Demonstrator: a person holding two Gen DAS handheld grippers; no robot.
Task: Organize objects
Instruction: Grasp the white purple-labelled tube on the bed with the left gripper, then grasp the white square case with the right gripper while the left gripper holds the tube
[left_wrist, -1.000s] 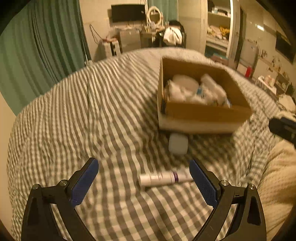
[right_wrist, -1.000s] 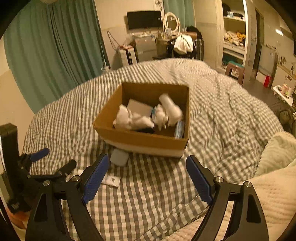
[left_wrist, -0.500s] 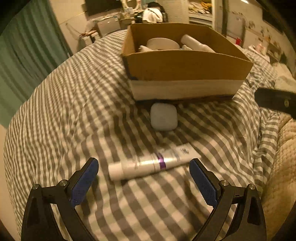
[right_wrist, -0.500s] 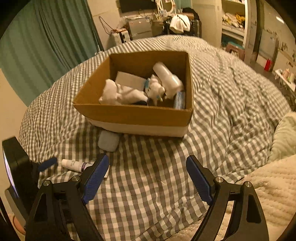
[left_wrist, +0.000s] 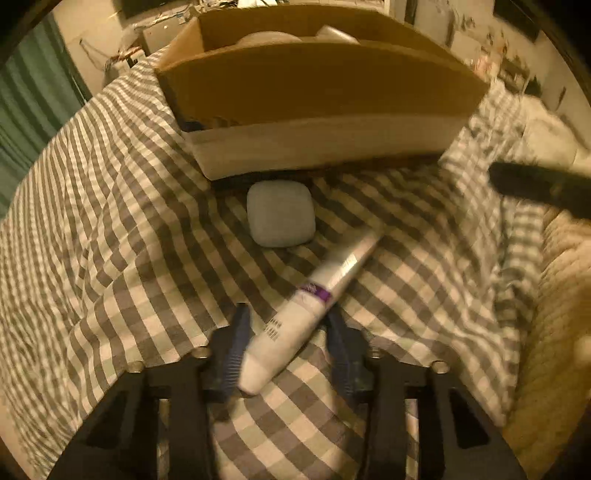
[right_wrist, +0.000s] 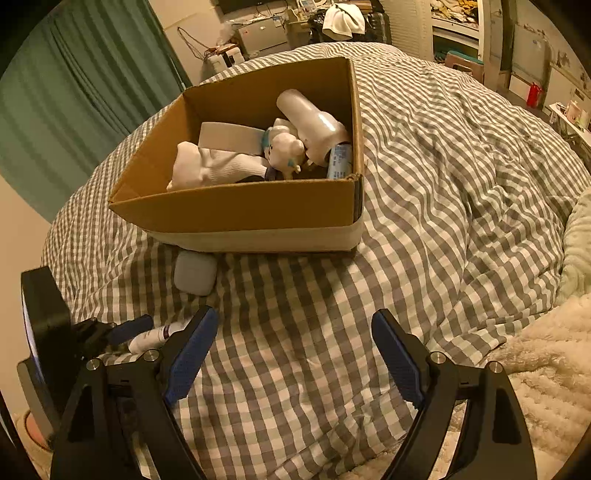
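Nearest, my left gripper, low centre of its frame: the two blue pads have closed in on either side of the cap end of a white tube with a purple band; they look clamped on it, though blur hides the exact contact. The tube slants up and right over the bedcover.

Item, my right gripper, bottom of its frame: fingers wide apart, nothing between them, above bare cloth.

Item, small pale rounded case: mid-frame, on the cover, just beside the box's near wall, untouched.

Item, cardboard box: beyond the case, open-topped. Inside it lie a white bottle, a small plush figure, white folded cloth and a blue-labelled tube at the right corner.

Progress, as I judge it: most goods boxed; tube in hand and case left to go in.

Surface: grey-and-white checked bedcover, rumpled; fleecy cream blanket lower right.

Room: green curtain upper left; cluttered desk and shelves along the top edge.
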